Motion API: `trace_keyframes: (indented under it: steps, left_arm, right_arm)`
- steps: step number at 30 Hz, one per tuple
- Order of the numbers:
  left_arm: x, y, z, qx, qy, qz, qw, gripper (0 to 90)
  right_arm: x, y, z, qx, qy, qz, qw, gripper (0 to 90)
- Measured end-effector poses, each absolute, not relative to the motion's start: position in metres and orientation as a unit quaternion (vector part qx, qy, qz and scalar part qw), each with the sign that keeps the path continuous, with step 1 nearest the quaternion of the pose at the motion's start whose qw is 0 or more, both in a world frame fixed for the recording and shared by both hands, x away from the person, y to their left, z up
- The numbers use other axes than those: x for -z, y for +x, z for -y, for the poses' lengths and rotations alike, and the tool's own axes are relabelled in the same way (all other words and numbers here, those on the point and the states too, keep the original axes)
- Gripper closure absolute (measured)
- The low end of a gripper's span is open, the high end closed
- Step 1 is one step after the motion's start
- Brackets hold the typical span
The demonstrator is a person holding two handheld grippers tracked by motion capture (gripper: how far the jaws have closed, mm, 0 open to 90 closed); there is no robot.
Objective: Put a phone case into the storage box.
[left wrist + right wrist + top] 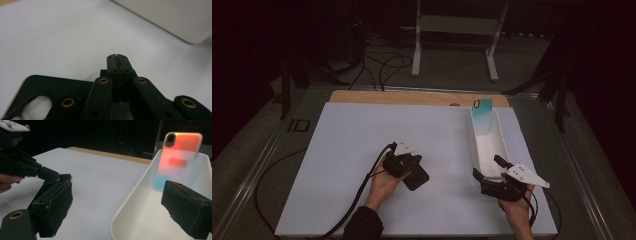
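White table sheet (362, 150) is carrying everything. White tray (484, 145) is sitting at its right side, long axis running away from the person. A phone case (482, 116), teal in the high view and orange-to-blue in the right gripper view (181, 157), is leaning upright against the tray's far end wall.

Right gripper (488, 167) is hovering at the tray's near end, jaws standing wide apart with nothing between them; one jaw is inside the tray, the other outside its left wall. The case is well ahead of it.

Left gripper (417, 167) is sitting mid-table, well left of the tray, jaws pressed together at the edge of a black phone case (416, 178) lying flat on the sheet (50, 85).
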State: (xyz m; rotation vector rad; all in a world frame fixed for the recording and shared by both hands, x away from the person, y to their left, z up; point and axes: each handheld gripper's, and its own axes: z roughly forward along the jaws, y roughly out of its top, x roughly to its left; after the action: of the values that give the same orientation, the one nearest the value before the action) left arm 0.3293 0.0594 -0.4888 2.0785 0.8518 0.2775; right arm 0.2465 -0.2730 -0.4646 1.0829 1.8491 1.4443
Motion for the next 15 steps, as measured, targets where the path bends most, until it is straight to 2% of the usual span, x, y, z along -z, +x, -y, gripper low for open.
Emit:
trace_keyframes:
  steps: [15]
  left_arm:
    - [0.508,0.34,-0.026,-0.07,0.856,-0.345,0.379,89.8]
  right_arm:
    - [0.465,0.246,0.272,-0.534,0.404,-0.689,0.276,9.7]
